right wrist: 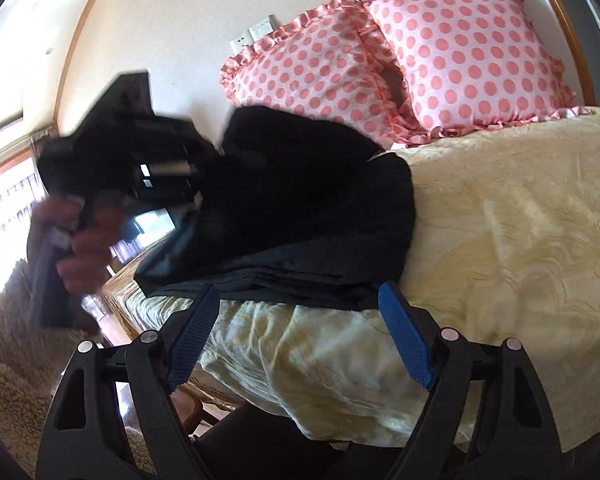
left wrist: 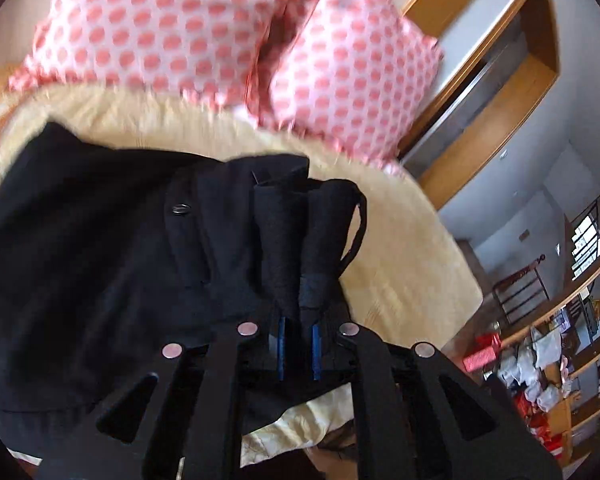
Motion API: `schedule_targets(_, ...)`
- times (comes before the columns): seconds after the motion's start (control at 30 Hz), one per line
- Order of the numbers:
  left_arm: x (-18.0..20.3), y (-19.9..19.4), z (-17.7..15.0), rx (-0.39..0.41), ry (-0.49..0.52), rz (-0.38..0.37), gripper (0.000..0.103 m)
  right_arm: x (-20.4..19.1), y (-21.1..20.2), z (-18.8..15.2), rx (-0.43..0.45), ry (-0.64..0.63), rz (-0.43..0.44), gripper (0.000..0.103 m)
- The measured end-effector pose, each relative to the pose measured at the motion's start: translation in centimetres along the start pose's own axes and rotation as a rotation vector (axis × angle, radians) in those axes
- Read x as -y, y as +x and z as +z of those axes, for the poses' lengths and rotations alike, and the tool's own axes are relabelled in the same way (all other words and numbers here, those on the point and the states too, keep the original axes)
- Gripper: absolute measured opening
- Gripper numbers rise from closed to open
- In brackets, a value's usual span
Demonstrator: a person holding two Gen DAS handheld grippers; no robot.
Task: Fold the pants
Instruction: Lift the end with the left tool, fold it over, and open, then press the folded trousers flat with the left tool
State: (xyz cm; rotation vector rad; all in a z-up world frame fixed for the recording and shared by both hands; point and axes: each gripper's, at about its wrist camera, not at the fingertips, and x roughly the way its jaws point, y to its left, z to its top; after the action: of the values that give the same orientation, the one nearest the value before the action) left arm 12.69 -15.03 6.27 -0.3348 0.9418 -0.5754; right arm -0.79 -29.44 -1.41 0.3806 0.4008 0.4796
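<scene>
The black pants (left wrist: 100, 240) lie bunched on a cream bedspread (left wrist: 400, 264). My left gripper (left wrist: 298, 248) is shut on a fold of the pants near the waistband, with a belt loop (left wrist: 358, 224) beside its right finger. In the right wrist view the pants (right wrist: 320, 208) lie partly folded near the bed's edge. My right gripper (right wrist: 296, 300) is open and empty, its blue pads (right wrist: 404, 332) just in front of the pants' near edge. The left gripper (right wrist: 132, 160) and the hand holding it show blurred at the left, at the pants.
Two pink polka-dot pillows (right wrist: 460, 48) lie at the head of the bed against the wall. The cream bedspread (right wrist: 520, 220) stretches to the right. A wooden door frame (left wrist: 500, 100) and cluttered shelves (left wrist: 560, 360) stand beside the bed. A fuzzy brown rug (right wrist: 4, 344) lies left.
</scene>
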Motion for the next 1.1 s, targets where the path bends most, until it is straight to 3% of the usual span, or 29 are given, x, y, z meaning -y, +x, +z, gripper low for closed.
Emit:
schedule_targets(0.03,-0.9,1.8,-0.9,-0.053,-0.047,-0.032,0.008,0.3,-0.2,0.0,0.001,0.008,-0.008,0.083)
schedule_targets(0.07,-1.4,2.4,-1.4,-0.054,-0.057,-0.039,0.008,0.5,-0.5,0.0,0.007,0.006,-0.030,0.083)
schedule_targets(0.17,-0.4,1.0,-0.9,0.022,0.003,-0.018,0.008,1.3,-1.4,0.0,0.031,0.013,-0.038,0.084)
schedule_targets(0.37,2.4,-2.7,-0.5,0.141,0.074,-0.061,0.009,2.3,-1.7,0.3,0.062,0.057,-0.045,0.084)
schedule_targets(0.43,3.1,-2.5,-1.3,0.118,0.114,-0.083,0.009,2.4,-1.6,0.2,0.058,0.058,-0.051,0.084)
schedule_targets(0.5,3.4,-0.7,-2.1,0.051,0.152,-0.049,0.009,2.4,-1.5,0.1,0.055,0.057,-0.059,0.084)
schedule_targets(0.6,1.9,2.1,-3.0,-0.027,0.091,-0.047,0.010,2.3,-1.9,0.2,0.059,0.059,-0.063,0.084)
schedule_targets(0.7,2.0,2.2,-3.6,-0.003,0.116,-0.029,0.014,2.4,-2.4,0.4,0.072,0.050,-0.086,0.085)
schedule_targets(0.77,2.9,1.8,-4.0,0.014,0.176,-0.008,0.020,2.6,-2.9,0.6,0.087,0.054,-0.100,0.085)
schedule_targets(0.8,3.5,1.4,-4.7,0.023,0.209,-0.003,0.037,2.8,-3.2,0.8,0.100,0.057,-0.107,0.085)
schedule_targets(0.83,4.0,0.9,-5.1,0.031,0.230,-0.009,0.067,2.9,-3.6,1.0,0.113,0.059,-0.117,0.085)
schedule_targets(0.87,4.1,0.1,-5.6,0.050,0.246,-0.031,0.078,3.1,-4.0,1.3,0.131,0.059,-0.131,0.085)
schedule_targets(0.9,4.1,-1.0,-6.0,0.075,0.257,-0.058,0.084,3.2,-4.5,1.6,0.149,0.056,-0.145,0.085)
schedule_targets(0.97,3.6,-3.3,-6.6,0.122,0.285,-0.092,0.086,3.4,-5.3,2.2,0.183,0.048,-0.170,0.085)
schedule_targets(1.03,2.4,-5.4,-6.7,0.218,0.283,-0.040,0.097,3.3,-5.7,3.1,0.205,0.033,-0.169,0.084)
schedule_targets(1.1,0.4,-7.3,-6.5,0.323,0.250,0.066,0.098,2.5,-5.3,4.1,0.217,0.002,-0.144,0.083)
